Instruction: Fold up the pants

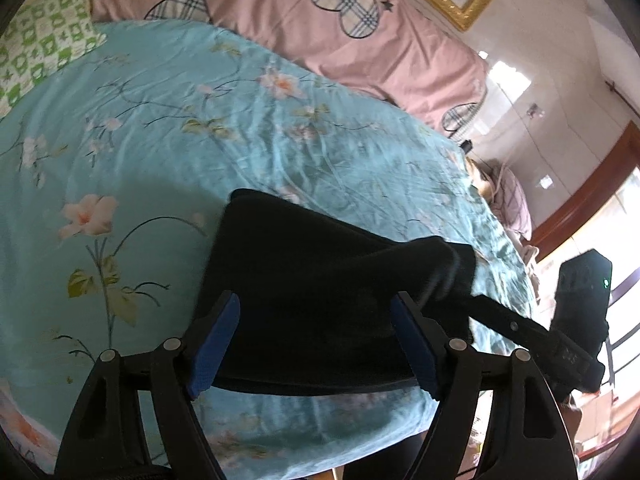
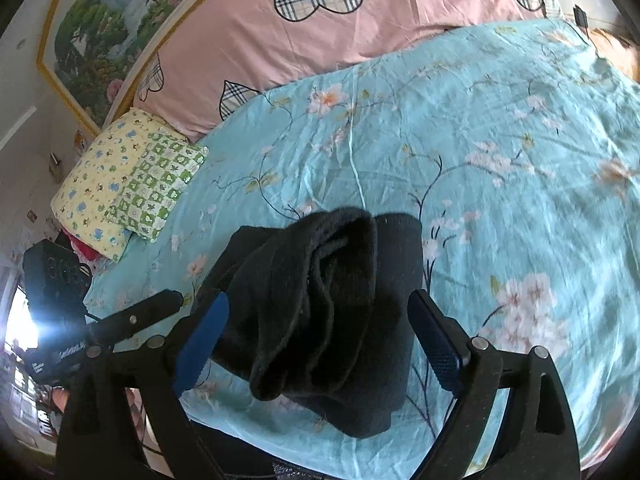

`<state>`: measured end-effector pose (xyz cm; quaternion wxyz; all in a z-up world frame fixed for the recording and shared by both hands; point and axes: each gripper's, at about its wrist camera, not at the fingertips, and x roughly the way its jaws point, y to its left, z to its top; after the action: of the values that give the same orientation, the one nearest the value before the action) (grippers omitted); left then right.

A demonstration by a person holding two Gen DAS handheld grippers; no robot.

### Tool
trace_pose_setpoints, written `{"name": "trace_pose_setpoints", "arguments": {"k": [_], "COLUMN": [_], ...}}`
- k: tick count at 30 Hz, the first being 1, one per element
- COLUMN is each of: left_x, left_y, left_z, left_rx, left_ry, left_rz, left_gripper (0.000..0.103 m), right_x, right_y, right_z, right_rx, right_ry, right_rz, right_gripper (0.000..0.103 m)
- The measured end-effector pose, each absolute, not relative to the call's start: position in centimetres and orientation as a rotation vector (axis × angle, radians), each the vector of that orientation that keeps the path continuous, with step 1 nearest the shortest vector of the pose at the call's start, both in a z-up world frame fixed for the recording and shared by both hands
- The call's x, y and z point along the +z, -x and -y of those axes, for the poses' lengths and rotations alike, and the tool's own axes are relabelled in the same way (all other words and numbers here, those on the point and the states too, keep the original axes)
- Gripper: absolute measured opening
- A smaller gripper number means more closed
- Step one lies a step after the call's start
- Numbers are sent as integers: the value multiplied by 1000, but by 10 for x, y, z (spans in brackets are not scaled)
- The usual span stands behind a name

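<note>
I count one pair of black pants (image 2: pixel 320 312), folded into a bundle on the blue floral sheet (image 2: pixel 500 128), and two small pillows (image 2: pixel 120 188) at the head. My right gripper (image 2: pixel 320 336) and left gripper (image 1: pixel 312 340) both gape wide around the bundle, gripping nothing.

Framed painting (image 2: pixel 100 36) cropped by the edge; bedsheet (image 2: pixel 560 200) motion-blurred.
</note>
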<state>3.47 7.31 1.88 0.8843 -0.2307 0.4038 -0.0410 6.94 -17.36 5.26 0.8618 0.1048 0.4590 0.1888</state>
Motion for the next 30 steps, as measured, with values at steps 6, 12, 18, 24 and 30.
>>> {"name": "trace_pose_setpoints", "arguments": {"k": [6,12,18,24,30], "left_x": [7,-2,-14,-32,-43], "left_y": [-41,-49,-59,-73,-84], "left_z": [-91,-102,-104,-107,-106], "left_rx": [-47,-29,-25,-30,-35], "left_ry": [512,529,530,553,563], "left_rz": [-869,-891,-922,-962,-985], "left_gripper": [79,79,79,80,81], "right_x": [42,35,23,19,10], "right_y": [-67,-69,-71,-74,-75], "right_z": [171,173,179,182,189], "right_rx": [372,348,332,333,358], "right_ry": [-210,-210,-234,-227,-266], "right_rz": [-984,-1002,-1031,-1037,-1042], "right_gripper": [92,93,93,93,91]}}
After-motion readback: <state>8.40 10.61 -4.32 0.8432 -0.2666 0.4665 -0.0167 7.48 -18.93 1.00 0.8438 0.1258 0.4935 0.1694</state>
